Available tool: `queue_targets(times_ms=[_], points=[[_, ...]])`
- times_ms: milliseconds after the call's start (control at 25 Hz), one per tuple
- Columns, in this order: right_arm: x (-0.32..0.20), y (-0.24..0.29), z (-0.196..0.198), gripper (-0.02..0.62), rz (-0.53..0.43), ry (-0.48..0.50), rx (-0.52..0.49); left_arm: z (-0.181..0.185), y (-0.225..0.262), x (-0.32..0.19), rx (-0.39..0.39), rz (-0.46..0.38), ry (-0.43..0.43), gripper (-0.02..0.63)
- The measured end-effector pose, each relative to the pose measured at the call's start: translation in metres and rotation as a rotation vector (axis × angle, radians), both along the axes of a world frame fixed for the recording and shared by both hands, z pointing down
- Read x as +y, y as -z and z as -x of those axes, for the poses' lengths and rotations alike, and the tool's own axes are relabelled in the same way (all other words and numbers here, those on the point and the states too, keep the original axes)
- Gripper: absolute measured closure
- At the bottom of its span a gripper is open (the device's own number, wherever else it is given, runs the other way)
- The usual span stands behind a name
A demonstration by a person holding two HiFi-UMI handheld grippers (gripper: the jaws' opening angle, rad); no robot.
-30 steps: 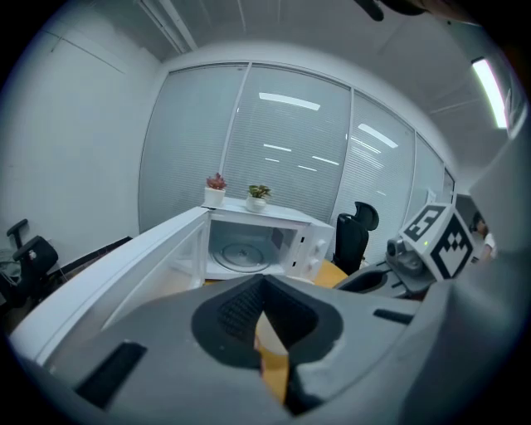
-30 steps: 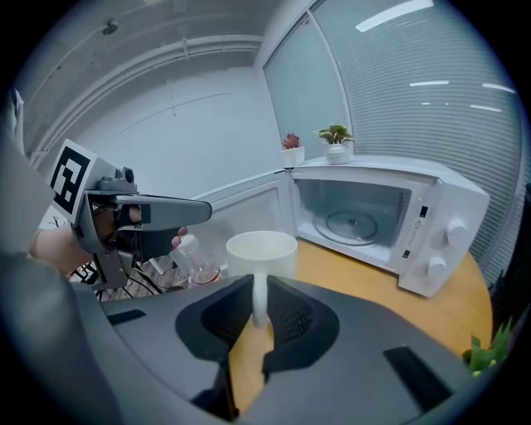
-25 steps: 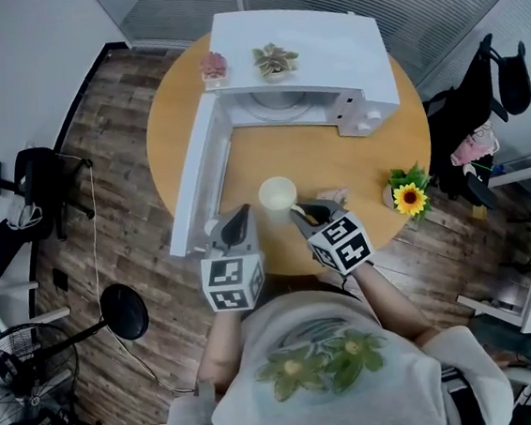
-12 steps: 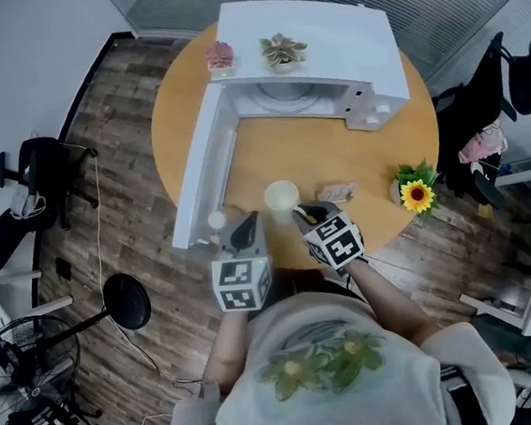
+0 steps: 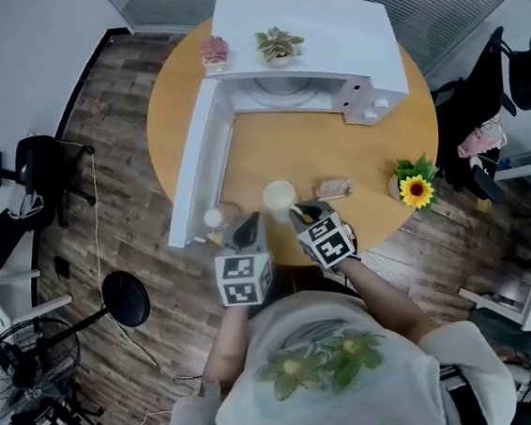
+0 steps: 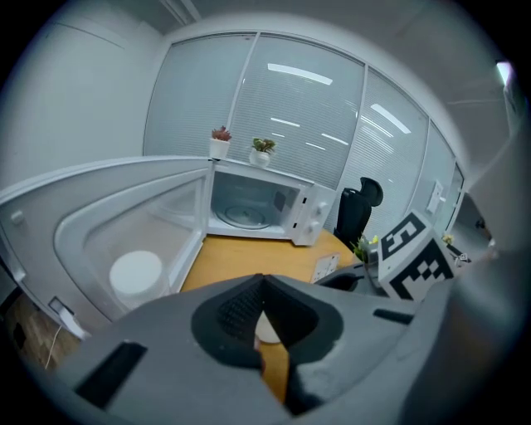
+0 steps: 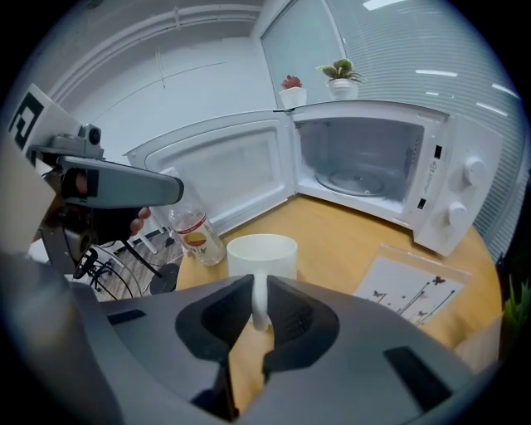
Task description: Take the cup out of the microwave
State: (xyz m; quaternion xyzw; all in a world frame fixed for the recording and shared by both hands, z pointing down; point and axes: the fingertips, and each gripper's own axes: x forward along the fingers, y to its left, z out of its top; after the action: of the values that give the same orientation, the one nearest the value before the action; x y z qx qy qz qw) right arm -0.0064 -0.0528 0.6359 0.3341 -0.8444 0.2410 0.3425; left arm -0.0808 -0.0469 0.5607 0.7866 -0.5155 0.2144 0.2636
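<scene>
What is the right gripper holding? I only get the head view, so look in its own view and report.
Observer: The right gripper has its jaws closed on the handle of the white cup, which stands upright in front of them.
Operator: Now check the left gripper and tell me whether it has anything.
Observer: The left gripper has its jaws together at the tips, with nothing between them.
</scene>
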Motion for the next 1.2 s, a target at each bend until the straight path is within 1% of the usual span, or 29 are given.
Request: queue_targets(times_ms=[160, 440, 840, 1200], points=[[0.007, -0.004, -0.003, 0.532, -0.005, 0.005, -0.004, -0.001, -0.008, 0.001, -0.007, 0.011, -0.01, 0.603], [0.017, -0.008, -0.007, 0.532, 0.003, 0.022, 0.022, -0.005, -0.012, 0.003, -0.004, 0.022, -0.028, 0.603], [0.036, -0.026, -0.016, 0.531, 0.009, 0.086, 0.097, -0.007, -0.016, 0.013, -0.014, 0.041, -0.043, 0.603], [0.049, -0.043, -0.019, 0.531, 0.018, 0.103, 0.131, -0.006, -0.022, 0.016, -0.02, 0.05, -0.051, 0.603]])
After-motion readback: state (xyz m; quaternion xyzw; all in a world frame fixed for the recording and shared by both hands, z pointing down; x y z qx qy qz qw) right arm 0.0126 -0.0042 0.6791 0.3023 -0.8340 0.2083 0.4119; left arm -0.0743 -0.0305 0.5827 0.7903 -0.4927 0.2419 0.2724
